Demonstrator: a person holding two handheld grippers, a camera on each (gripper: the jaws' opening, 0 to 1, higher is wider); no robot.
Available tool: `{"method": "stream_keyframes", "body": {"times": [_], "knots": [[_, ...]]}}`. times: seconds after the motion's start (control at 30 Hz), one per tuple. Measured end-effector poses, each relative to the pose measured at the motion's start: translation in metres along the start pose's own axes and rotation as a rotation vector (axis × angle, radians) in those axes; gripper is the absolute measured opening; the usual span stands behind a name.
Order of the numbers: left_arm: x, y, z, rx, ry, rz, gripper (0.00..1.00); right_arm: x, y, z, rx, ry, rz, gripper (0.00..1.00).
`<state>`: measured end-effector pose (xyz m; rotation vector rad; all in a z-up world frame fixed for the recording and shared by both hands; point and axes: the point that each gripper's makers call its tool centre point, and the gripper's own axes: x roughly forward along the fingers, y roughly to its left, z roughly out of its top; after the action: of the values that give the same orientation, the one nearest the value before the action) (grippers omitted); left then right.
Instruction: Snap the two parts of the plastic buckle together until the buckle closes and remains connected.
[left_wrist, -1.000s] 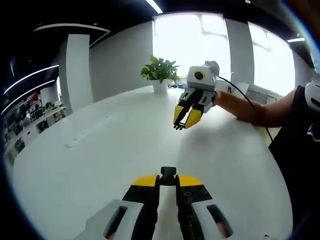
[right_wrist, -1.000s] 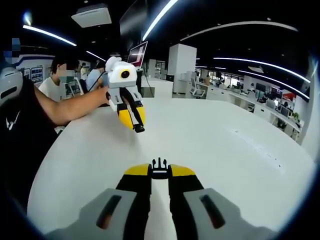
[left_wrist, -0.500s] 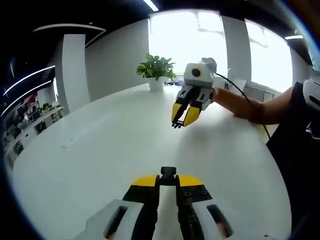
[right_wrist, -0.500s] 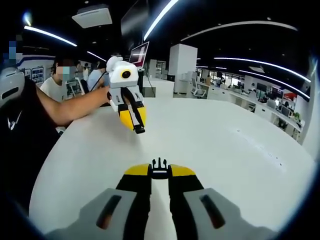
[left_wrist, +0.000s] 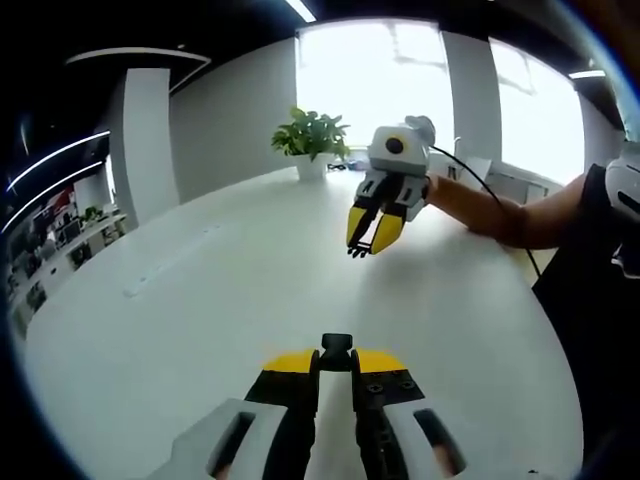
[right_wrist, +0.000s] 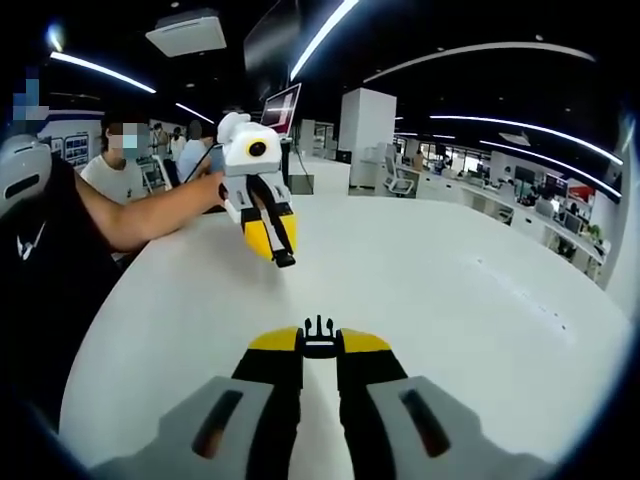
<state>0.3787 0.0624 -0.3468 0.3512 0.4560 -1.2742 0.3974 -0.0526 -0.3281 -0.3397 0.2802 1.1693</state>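
Left gripper: your left gripper (left_wrist: 336, 362) rises from the bottom of the left gripper view with its yellow-tipped jaws pressed together on a small black buckle part (left_wrist: 337, 347), which sticks out past the tips. In the right gripper view you see the same gripper (right_wrist: 283, 257) held in the air above the counter, tips pointing down and toward the camera, a black bit at their end.

Right gripper: your right gripper (right_wrist: 319, 342) is clamped the same way on the pronged buckle part (right_wrist: 318, 329), whose black prongs stand up between the yellow tips. In the left gripper view it (left_wrist: 360, 249) hangs over the far half of the counter, jaws nearly together, with a dark piece at the tips; a black cable runs back from it along your forearm.

Buckle: the two parts are well apart, one in each gripper, both raised off the counter (left_wrist: 200, 320) and not joined.

Counter: it is white and wide; a faint seam runs across it in the left gripper view.

Your arms: a bare forearm (left_wrist: 500, 215) reaches in from the right of the left gripper view, and another (right_wrist: 140, 215) from the left of the right gripper view, with a dark top beside each.

Surroundings: a potted plant (left_wrist: 312, 140) stands at the far counter edge before bright windows; people (right_wrist: 120, 165) sit at desks behind your left arm, near a monitor (right_wrist: 282, 108).
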Motion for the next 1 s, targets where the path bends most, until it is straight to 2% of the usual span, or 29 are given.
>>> {"method": "stream_keyframes", "body": {"times": [0.9,1.0], "knots": [[0.002,-0.005,0.000,0.006,-0.005,-0.028,0.11,0.004,0.009,-0.001,-0.002,0.005,0.029,0.11],[0.000,0.001,0.003,0.001,-0.020,-0.037,0.11,0.005,0.011,0.000,-0.003,0.004,0.031,0.11]]}}
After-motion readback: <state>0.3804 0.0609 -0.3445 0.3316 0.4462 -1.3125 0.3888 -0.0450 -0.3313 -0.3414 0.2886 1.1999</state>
